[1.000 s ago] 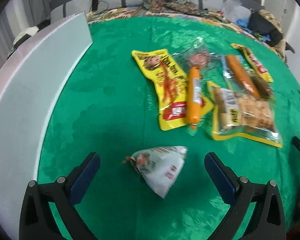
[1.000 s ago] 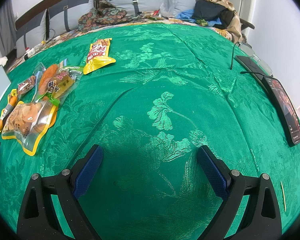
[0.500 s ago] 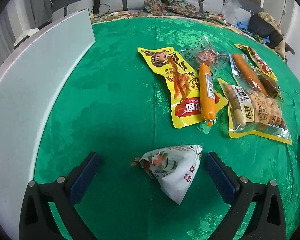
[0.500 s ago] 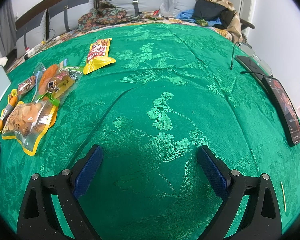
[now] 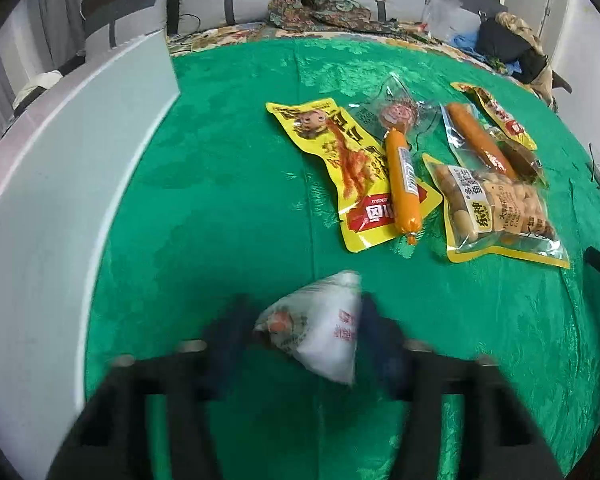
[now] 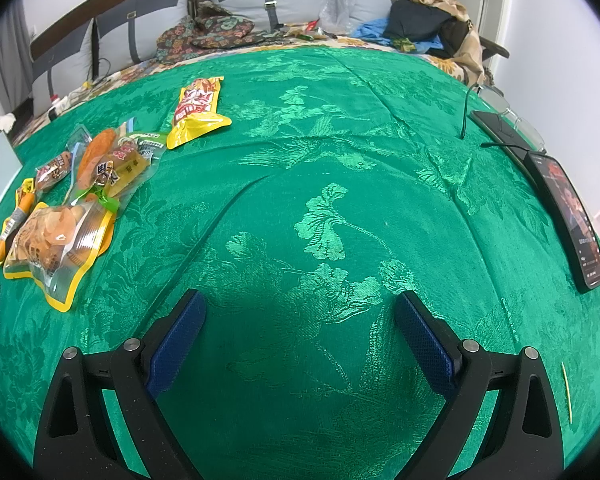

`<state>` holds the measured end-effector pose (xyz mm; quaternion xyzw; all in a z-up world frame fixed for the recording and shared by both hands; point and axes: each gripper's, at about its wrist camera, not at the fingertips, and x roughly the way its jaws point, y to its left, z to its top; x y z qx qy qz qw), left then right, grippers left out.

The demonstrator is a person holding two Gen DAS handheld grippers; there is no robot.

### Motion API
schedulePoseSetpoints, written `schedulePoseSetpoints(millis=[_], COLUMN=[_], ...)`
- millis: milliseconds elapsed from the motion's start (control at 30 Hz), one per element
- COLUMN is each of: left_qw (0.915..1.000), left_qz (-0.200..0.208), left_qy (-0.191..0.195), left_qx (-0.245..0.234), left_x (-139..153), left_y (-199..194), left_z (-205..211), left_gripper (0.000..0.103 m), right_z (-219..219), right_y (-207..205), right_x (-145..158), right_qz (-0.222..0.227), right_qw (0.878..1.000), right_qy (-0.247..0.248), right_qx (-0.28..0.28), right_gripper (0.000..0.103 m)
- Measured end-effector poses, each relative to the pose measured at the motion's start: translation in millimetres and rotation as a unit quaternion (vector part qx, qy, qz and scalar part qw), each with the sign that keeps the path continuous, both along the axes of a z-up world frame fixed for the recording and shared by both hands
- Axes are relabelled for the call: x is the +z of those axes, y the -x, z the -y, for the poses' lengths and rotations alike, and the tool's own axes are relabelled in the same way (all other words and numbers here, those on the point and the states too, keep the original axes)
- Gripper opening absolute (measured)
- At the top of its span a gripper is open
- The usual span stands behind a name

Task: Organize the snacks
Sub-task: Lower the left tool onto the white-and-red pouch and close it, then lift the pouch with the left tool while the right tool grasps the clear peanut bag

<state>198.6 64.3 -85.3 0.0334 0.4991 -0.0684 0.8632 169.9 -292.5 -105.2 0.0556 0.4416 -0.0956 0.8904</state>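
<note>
right gripper [image 6: 298, 336]: black angular arms showing triangular cut-outs, silver round screws, blue textured fingers [image 6: 424, 346] | left gripper [image 5: 300, 344]: blurring at lower centre of frame, appearing black with dark blue pads and pale screw heads

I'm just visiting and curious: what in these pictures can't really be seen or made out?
- Left gripper: motion blur in the left wrist view hides whether its fingers touch the white triangular packet.
- White box: its inside is hidden by its own wall; cut off by the left edge.
- Phone, right wrist view: screen content too small and distorted to read.
</note>
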Motion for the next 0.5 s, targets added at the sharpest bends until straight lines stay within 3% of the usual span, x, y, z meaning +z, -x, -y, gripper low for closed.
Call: schedulePoseSetpoints(millis=[333, 400, 500], left_qw=[0.9988, 0.9985, 0.9978], left_qz=[0.027, 0.034, 0.035], left_qy=[0.04, 0.043, 0.056], left_qx=[0.0, -0.006, -0.006], left_x=[8.0, 12.2, 16.6], left_y=[42.5, 52.2, 62.4], left_z=[-26.7, -30.6, -35.7], left_gripper=[0.041, 0.041, 0.041], right_z=[-0.6, -7.6, -44.7], right_y=[-1.1, -1.0, -9.6], right_x=[1.3, 9.4, 39.4], right_qz=[-0.009, -0.007, 0.022], right_qw=[1.0, 0.998, 0.978], right_qy=[-0.004, -0.045, -0.13], right_qx=[0.01, 0.045, 0.16], right_gripper=[0.097, 0.096, 0.096])
